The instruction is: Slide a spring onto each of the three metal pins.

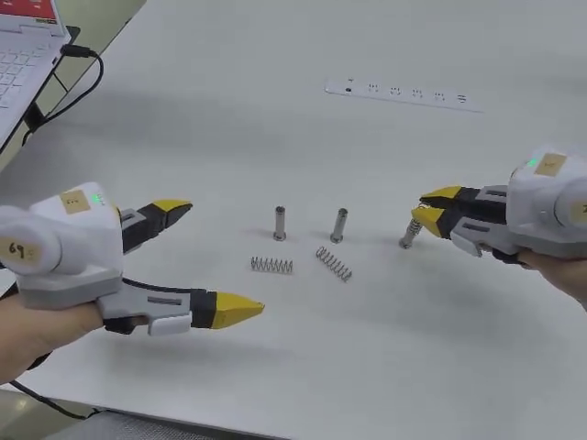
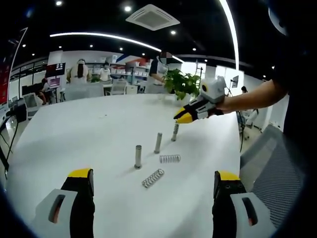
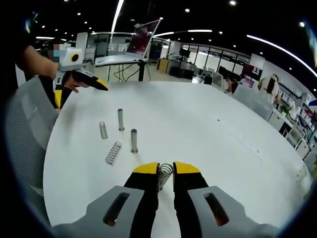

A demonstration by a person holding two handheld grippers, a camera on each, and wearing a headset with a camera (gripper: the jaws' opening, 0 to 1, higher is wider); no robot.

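Two bare metal pins (image 1: 280, 223) (image 1: 339, 225) stand upright mid-table. Two loose springs (image 1: 271, 265) (image 1: 334, 264) lie just in front of them. A third pin (image 1: 408, 236) stands to the right, leaning a little, with a spring (image 3: 166, 178) around it. My right gripper (image 1: 431, 208) (image 3: 166, 168) has its jaws close together on that spring's upper end. My left gripper (image 1: 209, 259) (image 2: 153, 174) hovers wide open at the near left, with nothing between its fingers, a short way from the pins. It points at the pins (image 2: 138, 156) (image 2: 158, 143).
A white power strip (image 1: 404, 93) lies at the far side of the white table (image 1: 275, 119). A laptop (image 1: 23, 46) with a black cable (image 1: 78, 82) sits at the far left corner. The table's near edge (image 1: 275, 431) runs just below the left gripper.
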